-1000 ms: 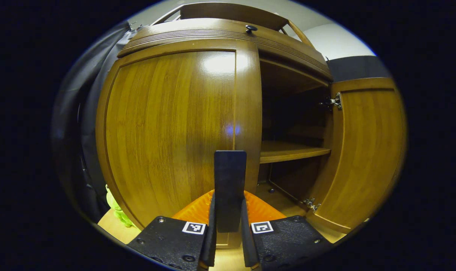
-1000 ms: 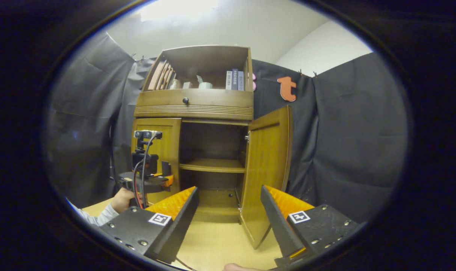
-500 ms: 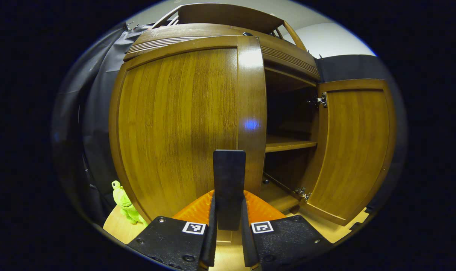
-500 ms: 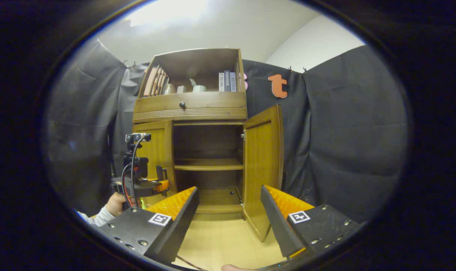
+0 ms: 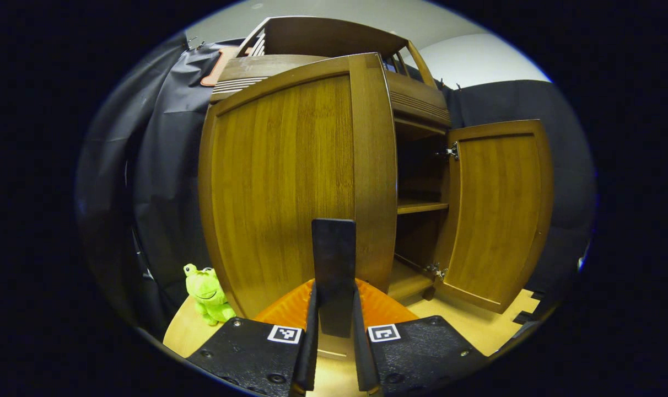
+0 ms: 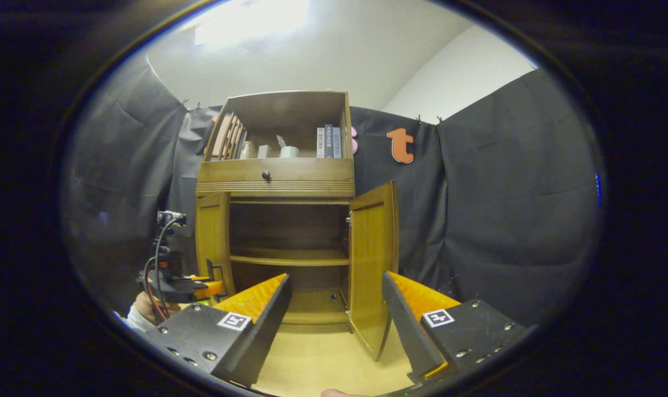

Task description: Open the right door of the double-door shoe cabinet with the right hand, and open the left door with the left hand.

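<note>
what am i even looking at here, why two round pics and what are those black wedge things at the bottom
No robot arm here: a person holds a two-finger gripper in each hand, and each gripper carries a fisheye camera looking along its own fingers. That is why the pictures are round and bent.

In the left gripper view, the left gripper is at the bottom, shut on the dark handle of the cabinet's left door, which is swung partly open. The right door stands open beyond it, and a green frog toy sits on the floor beside the cabinet.

In the right gripper view, taken from farther back, the right gripper is open and holds nothing. You see the whole shoe cabinet, with books on its top shelf, and the person's hand with the other gripper at the left door.
</note>
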Available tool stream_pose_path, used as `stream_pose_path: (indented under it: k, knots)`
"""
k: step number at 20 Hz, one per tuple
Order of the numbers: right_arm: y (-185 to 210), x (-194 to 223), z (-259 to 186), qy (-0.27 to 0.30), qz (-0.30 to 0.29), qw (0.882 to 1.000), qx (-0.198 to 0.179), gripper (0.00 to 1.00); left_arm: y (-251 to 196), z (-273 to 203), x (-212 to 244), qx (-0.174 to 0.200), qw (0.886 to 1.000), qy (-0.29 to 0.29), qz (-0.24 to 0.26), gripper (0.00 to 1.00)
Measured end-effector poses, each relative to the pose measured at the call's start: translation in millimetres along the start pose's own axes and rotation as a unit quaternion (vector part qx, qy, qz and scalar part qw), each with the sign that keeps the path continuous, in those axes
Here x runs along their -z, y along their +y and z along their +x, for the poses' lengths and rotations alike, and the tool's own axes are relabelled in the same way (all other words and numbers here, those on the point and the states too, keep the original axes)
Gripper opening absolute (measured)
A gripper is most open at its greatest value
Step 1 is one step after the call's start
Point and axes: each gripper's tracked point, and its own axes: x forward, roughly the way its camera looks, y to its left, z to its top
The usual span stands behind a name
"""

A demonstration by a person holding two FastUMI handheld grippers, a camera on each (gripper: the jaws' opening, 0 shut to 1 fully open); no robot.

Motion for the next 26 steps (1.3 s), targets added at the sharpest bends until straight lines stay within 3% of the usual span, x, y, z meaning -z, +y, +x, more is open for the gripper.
stream_pose_path:
  k: [9, 13, 14, 18, 20, 23, 26]
  knots:
    - [17, 14, 5, 0.013, -0.007, 1.000, -0.015, 0.94, 31, -45, 2, -0.005, 1.000, -0.009, 0.014, 0.29]
    - [17, 13, 1, 0.013, -0.030, 0.999, -0.011, 1.00, 46, -62, 2, -0.019, 1.000, -0.015, 0.020, 0.29]
    - [20, 13, 0, 0.014, -0.028, 0.999, -0.015, 0.95, 49, -65, 3, -0.023, 0.999, -0.016, 0.020, 0.28]
    - [22, 15, -1, 0.015, -0.045, 0.999, -0.014, 0.98, 67, -77, 6, -0.031, 0.999, -0.012, 0.008, 0.27]
    - [23, 16, -2, 0.014, -0.044, 0.999, -0.014, 1.00, 82, -85, 6, -0.046, 0.999, -0.011, 0.011, 0.24]
    - [29, 17, -1, 0.013, -0.031, 0.999, -0.024, 0.95, 114, -94, 5, -0.084, 0.996, -0.010, 0.022, 0.22]
    - [37, 21, 6, 0.014, -0.031, 0.999, -0.034, 0.94, 137, -101, -1, -0.094, 0.996, -0.010, 0.006, 0.17]
